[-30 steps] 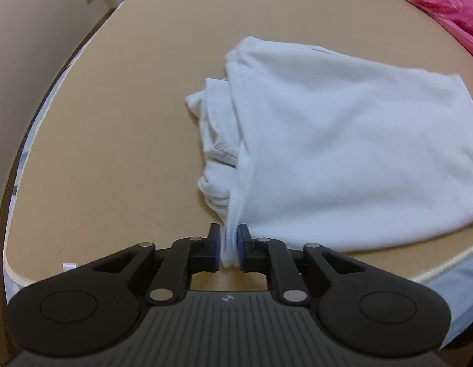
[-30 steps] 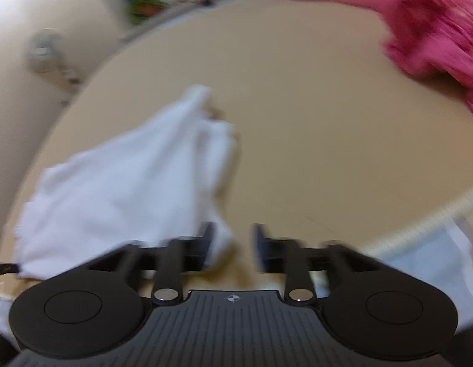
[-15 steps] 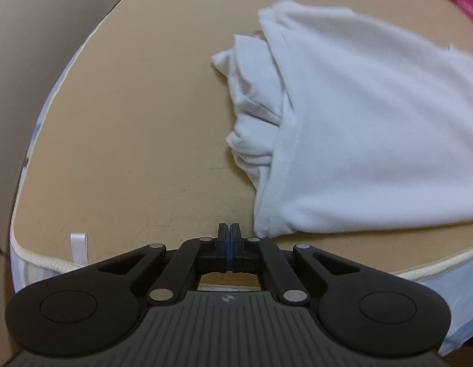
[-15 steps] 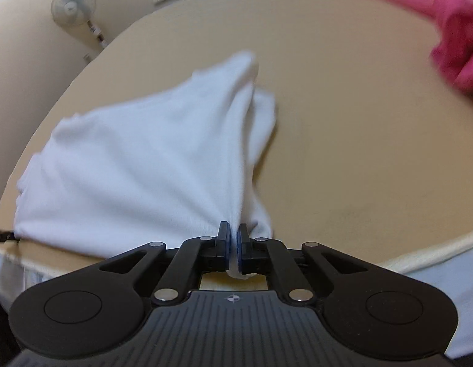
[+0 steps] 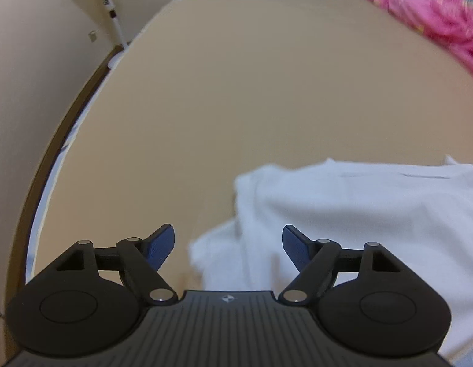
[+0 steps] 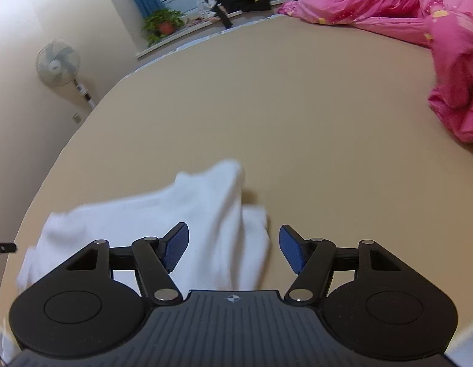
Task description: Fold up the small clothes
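Observation:
A white folded garment (image 5: pixel 358 214) lies on the tan bed surface (image 5: pixel 251 91), low and right in the left wrist view. It also shows in the right wrist view (image 6: pixel 175 223), low and left of centre. My left gripper (image 5: pixel 227 247) is open and empty, over the garment's left edge. My right gripper (image 6: pixel 233 250) is open and empty, over the garment's right end. Neither gripper's fingers hold cloth.
A pink quilt (image 6: pixel 419 15) is heaped at the far right of the bed and shows in the left wrist view (image 5: pixel 435 21) too. A standing fan (image 6: pixel 57 61) stands by the left wall. A potted plant (image 6: pixel 163 24) sits on the window sill.
Both grippers were shut on the garment's near edge half a second ago. Both have opened, let go of the cloth and tilted up, so more of the bed shows.

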Demonstrator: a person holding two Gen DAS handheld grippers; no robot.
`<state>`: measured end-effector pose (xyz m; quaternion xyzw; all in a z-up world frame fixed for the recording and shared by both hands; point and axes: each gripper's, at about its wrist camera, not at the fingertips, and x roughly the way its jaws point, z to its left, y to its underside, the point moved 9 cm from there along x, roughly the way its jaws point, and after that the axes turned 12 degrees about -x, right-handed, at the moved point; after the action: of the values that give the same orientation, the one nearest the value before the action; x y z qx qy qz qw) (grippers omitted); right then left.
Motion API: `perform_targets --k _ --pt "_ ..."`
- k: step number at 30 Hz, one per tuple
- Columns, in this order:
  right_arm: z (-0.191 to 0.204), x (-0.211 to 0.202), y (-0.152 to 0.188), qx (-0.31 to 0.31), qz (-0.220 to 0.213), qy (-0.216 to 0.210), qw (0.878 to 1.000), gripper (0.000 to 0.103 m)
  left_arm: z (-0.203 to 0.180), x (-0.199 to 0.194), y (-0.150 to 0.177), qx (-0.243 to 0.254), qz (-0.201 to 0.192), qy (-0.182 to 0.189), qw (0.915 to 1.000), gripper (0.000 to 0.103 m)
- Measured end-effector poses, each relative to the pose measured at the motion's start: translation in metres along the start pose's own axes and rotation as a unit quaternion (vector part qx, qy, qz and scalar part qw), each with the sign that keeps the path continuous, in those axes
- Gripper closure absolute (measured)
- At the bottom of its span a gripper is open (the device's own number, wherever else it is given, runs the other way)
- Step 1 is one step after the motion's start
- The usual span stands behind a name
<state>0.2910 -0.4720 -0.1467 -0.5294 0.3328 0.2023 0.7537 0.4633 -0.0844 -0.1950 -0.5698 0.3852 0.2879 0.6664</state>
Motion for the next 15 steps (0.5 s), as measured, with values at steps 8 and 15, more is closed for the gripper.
perform_targets --k 8,15 --pt "-0.002 0.067 -0.019 0.048 0.019 -0.005 0.999 0.042 -0.030 0.061 -0.025 0.017 0.030 -0.022 0.9991 0.103" --pt "-0.006 0.076 -0.017 0.060 0.008 0.001 0.998 0.043 0.035 0.075 -0.042 -0.067 0.020 -0.038 0.9968 0.103"
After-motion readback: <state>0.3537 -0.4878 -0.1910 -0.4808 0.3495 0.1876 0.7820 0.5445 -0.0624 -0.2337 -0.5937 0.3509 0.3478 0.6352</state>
